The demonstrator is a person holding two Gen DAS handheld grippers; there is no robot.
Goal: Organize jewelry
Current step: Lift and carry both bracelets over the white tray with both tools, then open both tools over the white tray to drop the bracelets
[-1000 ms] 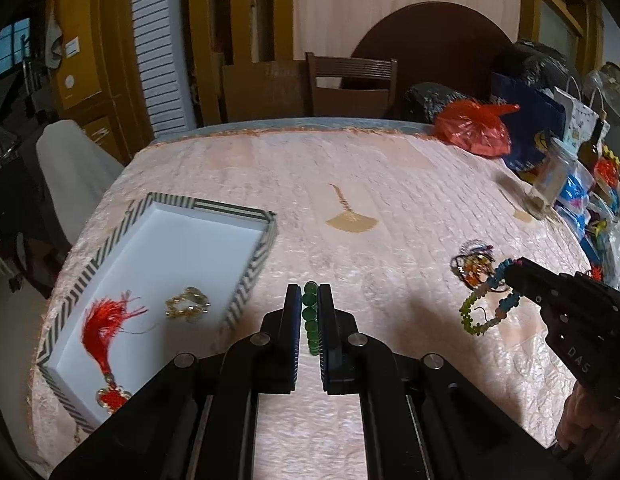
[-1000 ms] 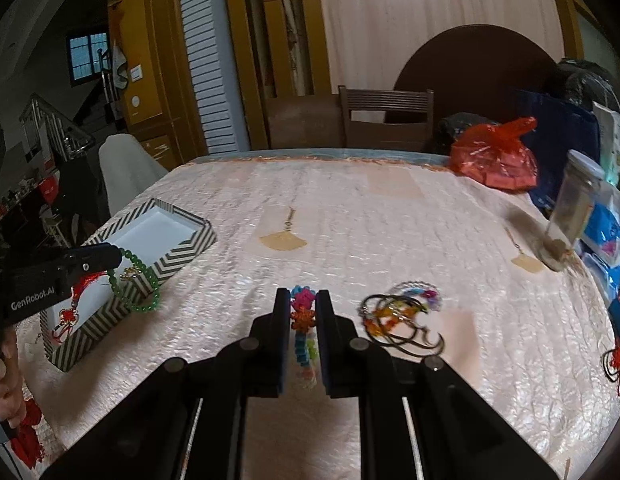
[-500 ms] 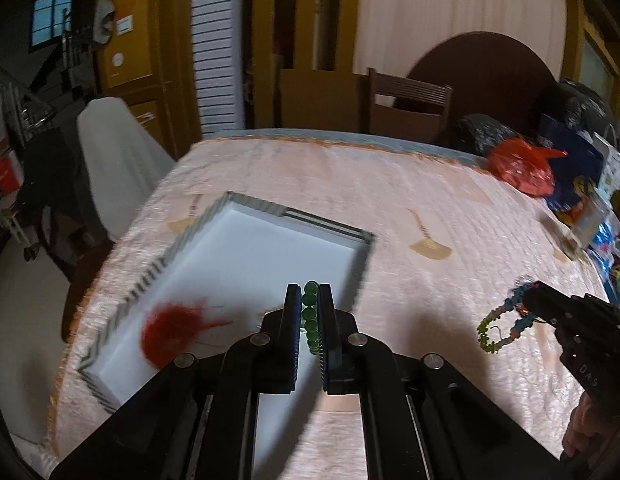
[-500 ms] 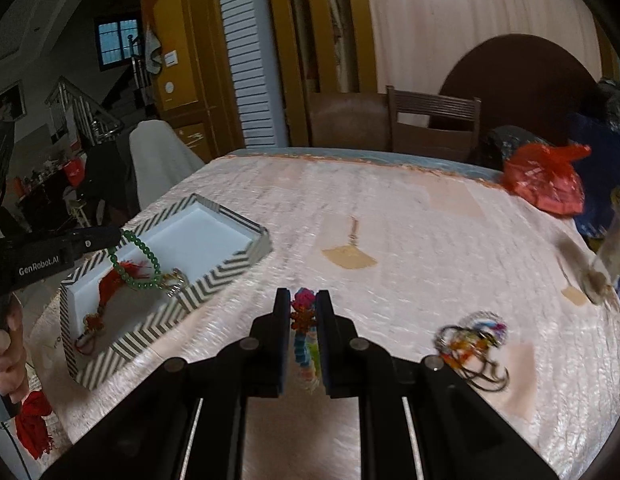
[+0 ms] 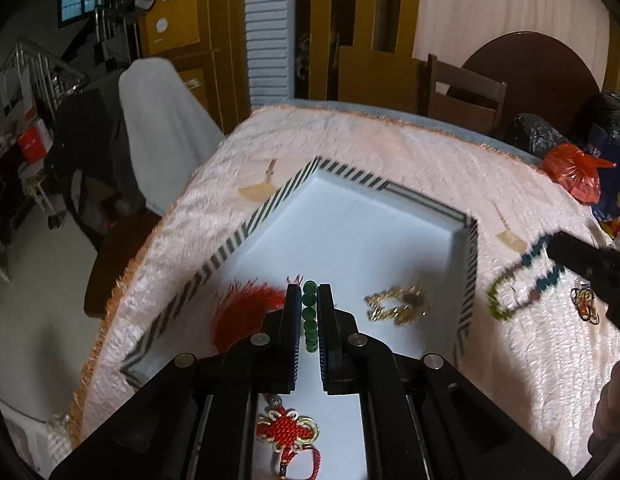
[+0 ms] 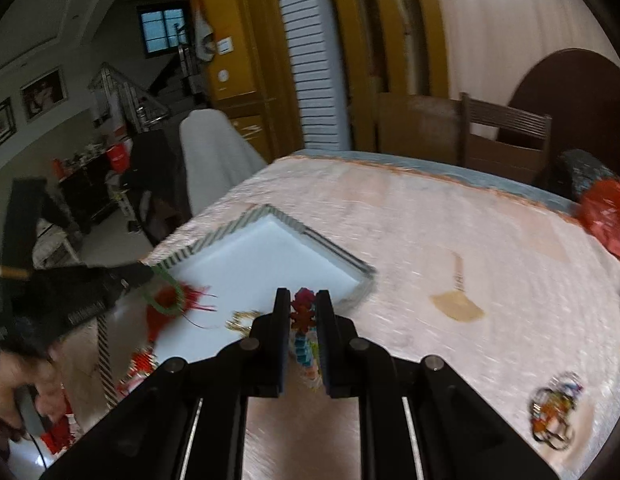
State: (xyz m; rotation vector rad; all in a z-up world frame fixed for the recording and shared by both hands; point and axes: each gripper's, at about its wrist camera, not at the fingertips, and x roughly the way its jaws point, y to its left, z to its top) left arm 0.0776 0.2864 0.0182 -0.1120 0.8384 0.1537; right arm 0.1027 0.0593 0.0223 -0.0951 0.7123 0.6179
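Both tools carried bracelets to the tray.

The left tool (image 5: 309,316) clenched a green bead bracelet (image 5: 310,322) above the striped tray (image 5: 351,178) for dropping; the right tool (image 6: 303,320) pinched a colourful bracelet (image 6: 304,334) short of it. Only the left view showed a gold chain (image 5: 397,305) clearly; only the right, loose bangles (image 6: 553,412) on the counter (image 6: 469,240).

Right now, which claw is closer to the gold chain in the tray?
Left. The left claw hangs over the tray beside the gold chain; the right claw is outside the tray's edge.
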